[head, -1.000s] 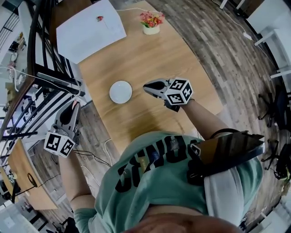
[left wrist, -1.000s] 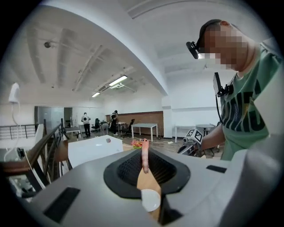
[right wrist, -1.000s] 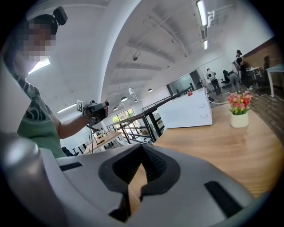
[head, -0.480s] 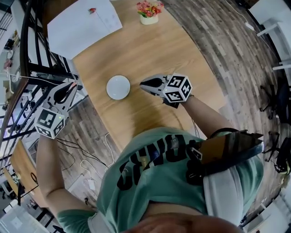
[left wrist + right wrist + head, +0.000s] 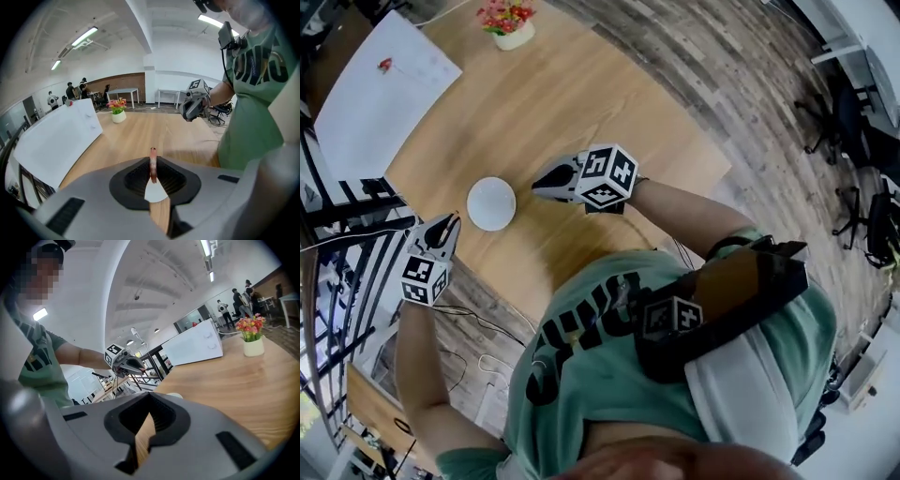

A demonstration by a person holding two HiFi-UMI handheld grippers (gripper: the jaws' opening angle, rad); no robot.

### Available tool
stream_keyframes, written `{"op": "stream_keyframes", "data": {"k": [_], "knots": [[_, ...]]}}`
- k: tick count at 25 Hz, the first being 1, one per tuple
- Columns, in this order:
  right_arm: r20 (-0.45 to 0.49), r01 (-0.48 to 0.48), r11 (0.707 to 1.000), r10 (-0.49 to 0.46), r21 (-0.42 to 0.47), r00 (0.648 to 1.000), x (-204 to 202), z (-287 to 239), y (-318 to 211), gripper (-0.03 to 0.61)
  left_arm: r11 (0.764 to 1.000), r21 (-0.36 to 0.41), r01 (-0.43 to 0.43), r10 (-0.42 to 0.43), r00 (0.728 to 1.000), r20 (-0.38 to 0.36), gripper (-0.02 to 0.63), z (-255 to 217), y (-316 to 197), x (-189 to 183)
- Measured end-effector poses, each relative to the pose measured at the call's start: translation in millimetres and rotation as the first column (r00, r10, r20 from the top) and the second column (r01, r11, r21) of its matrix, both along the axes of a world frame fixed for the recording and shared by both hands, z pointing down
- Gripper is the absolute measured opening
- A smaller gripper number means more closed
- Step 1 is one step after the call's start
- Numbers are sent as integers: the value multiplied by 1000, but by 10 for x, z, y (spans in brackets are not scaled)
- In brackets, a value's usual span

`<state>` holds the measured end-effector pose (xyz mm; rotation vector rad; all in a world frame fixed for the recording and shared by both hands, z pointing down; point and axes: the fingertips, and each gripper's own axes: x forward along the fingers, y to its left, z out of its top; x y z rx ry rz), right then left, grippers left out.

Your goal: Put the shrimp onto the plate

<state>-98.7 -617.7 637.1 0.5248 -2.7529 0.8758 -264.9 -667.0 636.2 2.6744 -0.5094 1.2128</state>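
left tongs (image 5: 448, 223): clenched on the shrimp (image 5: 153, 165); it stands upright between the pads, its top poking out past the tips.
right tongs (image 5: 539, 186): jaws drawn together with nothing between them, only bench wood showing through the slit. They hang above the bench (image 5: 581, 103) just right of the plate (image 5: 490, 203) and play no part in the carry.
just changed: a second ago the left tongs were off the bench's left edge, out over the dark rack (image 5: 347, 234). Now they have dropped and swung in to the plate's left rim, nose tilted down toward it. The right tongs have barely shifted.
meaning: transport looks nearly done. The shrimp is at the plate but still in the grip. Judged remaining: a short reach over the plate's middle, lower, release.
shrimp location: in the left tongs, off the bench, just beside the plate. In the left gripper view a wedge of white plate shows right under it.
plate: white and round, on the bench near its left edge, empty.
flowerpot (image 5: 508, 23): at the bench's far end, holds red and yellow flowers, well apart from the action.
white sheet (image 5: 384, 94): at the far left corner, with one small red item (image 5: 385, 65) on it, too small to identify.
risk: the tips sit near the rim, so an early release could drop the shrimp onto the bench.
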Motion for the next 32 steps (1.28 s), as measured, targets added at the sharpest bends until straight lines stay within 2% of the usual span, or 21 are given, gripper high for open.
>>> {"op": "stream_keyframes", "data": {"k": [13, 21, 27, 32], "knots": [[-4, 20, 1000, -20, -21, 1000, -74, 160, -114, 5, 993, -103, -62, 65, 997, 29, 44, 818, 187, 272], [-3, 41, 999, -41, -34, 999, -87, 214, -163, 5, 995, -97, -30, 33, 999, 27, 44, 990, 70, 307], [-8, 33, 999, -34, -41, 999, -124, 299, -268, 5, 991, -122, -51, 53, 999, 7, 46, 1195, 25, 409], [-4, 34, 998, -34, -48, 999, -170, 351, -323, 5, 990, -141, -28, 28, 1000, -4, 46, 1313, -29, 402]]}}
